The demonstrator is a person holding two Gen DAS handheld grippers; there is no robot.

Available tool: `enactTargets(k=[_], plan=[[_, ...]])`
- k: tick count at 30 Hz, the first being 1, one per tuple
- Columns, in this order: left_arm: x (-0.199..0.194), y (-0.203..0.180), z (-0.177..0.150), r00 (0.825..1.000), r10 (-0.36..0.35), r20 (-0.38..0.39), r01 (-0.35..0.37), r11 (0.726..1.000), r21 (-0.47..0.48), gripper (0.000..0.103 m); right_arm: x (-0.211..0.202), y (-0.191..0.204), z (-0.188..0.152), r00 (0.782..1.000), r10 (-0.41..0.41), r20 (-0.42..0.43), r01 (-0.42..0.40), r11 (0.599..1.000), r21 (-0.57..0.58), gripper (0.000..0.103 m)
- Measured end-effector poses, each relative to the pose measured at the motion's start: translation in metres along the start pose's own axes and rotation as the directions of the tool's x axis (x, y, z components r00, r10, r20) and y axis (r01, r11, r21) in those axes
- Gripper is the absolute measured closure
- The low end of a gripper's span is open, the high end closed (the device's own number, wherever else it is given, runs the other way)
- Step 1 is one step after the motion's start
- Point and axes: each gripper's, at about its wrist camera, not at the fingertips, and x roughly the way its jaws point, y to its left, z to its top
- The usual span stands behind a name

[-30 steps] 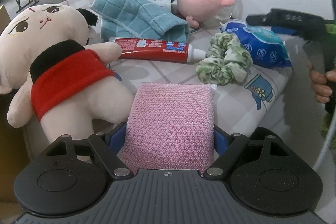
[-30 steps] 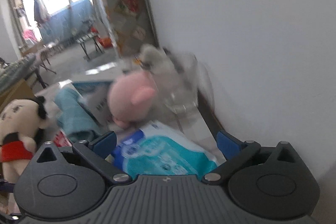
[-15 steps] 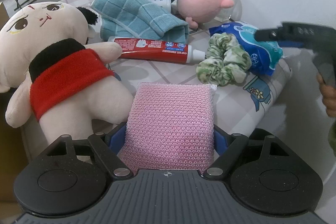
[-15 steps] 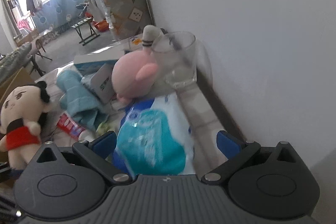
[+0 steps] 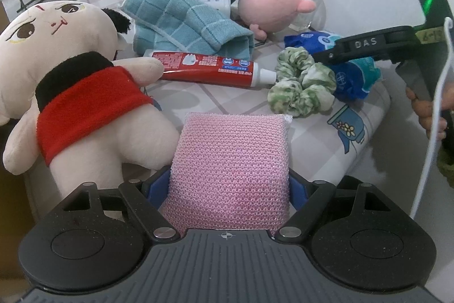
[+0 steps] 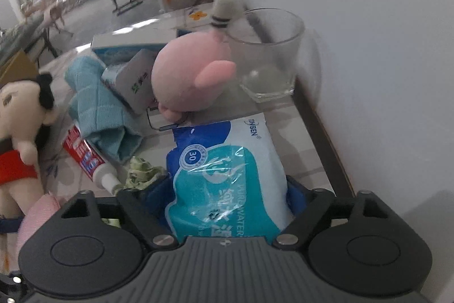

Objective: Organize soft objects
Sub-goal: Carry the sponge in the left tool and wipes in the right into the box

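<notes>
- The table is seen spread across mid-frame, crowded with soft goods.
- A cream doll in red is found at the left, one arm touching the red toothpaste tube.
- The pink sponge is gripped at lower centre by the left gripper, blue pads pressed on both its sides.
- The wet-wipe pack has just been closed upon by the right gripper and is squeezed at bottom centre.
- A green scrunchie is seen just left of that pack.
- A pink plush is leaned against the glass, upper centre.
</notes>
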Motion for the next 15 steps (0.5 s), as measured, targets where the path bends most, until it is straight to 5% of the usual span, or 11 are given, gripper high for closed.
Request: enactTargets(k=[15], plan=[[-0.035, 0.009, -0.005, 0.991, -0.041, 0.13, 0.043, 0.999, -0.016, 0.022, -0.084, -0.011, -0.026, 0.971, -0.028, 0.238, -0.016, 0.983, 0.183, 0.066]])
